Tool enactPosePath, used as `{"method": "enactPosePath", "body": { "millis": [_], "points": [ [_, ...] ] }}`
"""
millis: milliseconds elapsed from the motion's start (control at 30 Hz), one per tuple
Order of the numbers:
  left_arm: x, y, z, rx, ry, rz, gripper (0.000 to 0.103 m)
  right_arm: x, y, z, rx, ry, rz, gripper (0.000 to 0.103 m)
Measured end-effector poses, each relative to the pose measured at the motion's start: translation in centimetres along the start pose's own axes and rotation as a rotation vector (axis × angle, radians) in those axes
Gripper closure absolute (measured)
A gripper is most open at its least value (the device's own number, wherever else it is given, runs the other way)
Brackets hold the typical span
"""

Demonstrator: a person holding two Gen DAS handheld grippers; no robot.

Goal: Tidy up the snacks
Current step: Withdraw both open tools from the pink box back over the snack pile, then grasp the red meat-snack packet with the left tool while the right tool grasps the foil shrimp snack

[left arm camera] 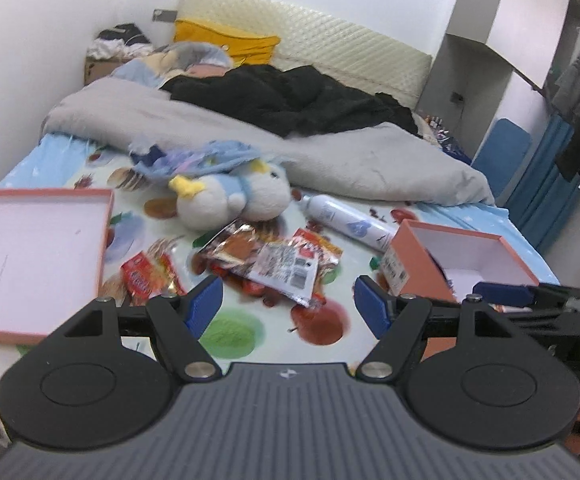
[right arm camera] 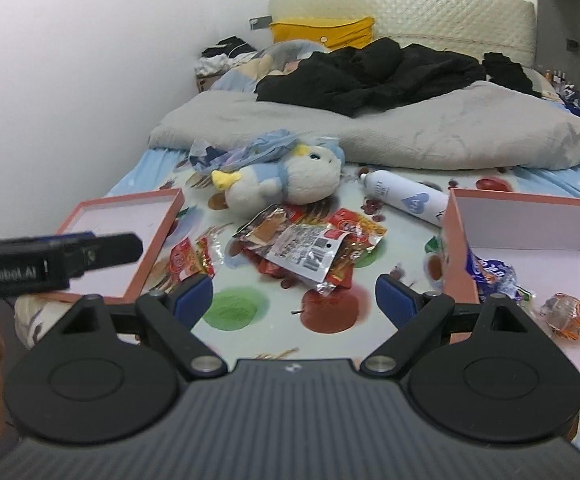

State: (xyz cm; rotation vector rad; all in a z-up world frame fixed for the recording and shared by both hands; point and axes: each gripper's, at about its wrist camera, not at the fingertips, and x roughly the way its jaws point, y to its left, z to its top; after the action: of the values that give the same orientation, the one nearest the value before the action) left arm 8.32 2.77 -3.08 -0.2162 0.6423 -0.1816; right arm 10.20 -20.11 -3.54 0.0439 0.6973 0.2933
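- The left gripper (left arm camera: 288,304) and the right gripper (right arm camera: 293,300) both hover over the near part of the bed's fruit-printed sheet (right arm camera: 242,308); each set of blue-padded jaws stands wide apart with nothing between them.
- The task's things, a loose heap of shiny red and silver foil snack packets (right arm camera: 309,248), lie mid-bed, just ahead of both grippers, and a separate red packet (left arm camera: 146,278) lies toward the bed's left edge, beside the lid.
- The deep salmon-pink cardboard box with a white inside (right arm camera: 529,232) sits at the bed's near right; it already holds a blue-and-white wrapper (right arm camera: 489,274) and an orange-tipped clear sweet (right arm camera: 565,314).
- The shallow salmon-pink box lid (left arm camera: 30,256) lies open side up at the near left edge.
- The step in hand looks like reaching for a packet; probably best to take the topmost silver-backed one by a free edge, pinching flat foil rather than the whole slippery heap, then carry it right over the box's wall.
- The heap touches a white and blue plush bird (right arm camera: 290,184) behind it, and a white spray bottle (right arm camera: 405,200) lies just beyond the box, so approach from the near side.
- Open sheet lies between the jaws and the heap; the grey blanket (right arm camera: 409,136) is well apart behind.
- The two grippers are close side by side, so one should probably wait while the other crosses.
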Motion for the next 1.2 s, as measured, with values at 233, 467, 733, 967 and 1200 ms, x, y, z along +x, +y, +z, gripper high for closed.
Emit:
{"method": "enactPosePath", "body": {
  "millis": [233,467,733,967,1200],
  "points": [
    [2.6,2.9,-1.1,-0.039,0.037,0.047,0.021,1.7,1.4,-0.1,-0.053,0.044,0.017,0.013],
    [7.7,5.5,-1.4,-0.044,0.094,0.114,0.014,5.4,1.5,0.8,-0.131,0.09,0.04,0.013],
    [15.8,8.7,-1.6,-0.015,0.175,0.255,0.011,12.5,0.1,1.9,-0.196,0.169,0.073,0.013],
    [21.0,9.8,-1.5,0.053,0.211,0.314,0.011,19.4,-0.4,3.1,-0.241,0.221,0.094,0.013],
    [24.8,10.1,-1.4,0.15,0.229,0.367,0.011,24.6,0.1,4.1,-0.297,0.229,0.139,0.014]
  ]
}}
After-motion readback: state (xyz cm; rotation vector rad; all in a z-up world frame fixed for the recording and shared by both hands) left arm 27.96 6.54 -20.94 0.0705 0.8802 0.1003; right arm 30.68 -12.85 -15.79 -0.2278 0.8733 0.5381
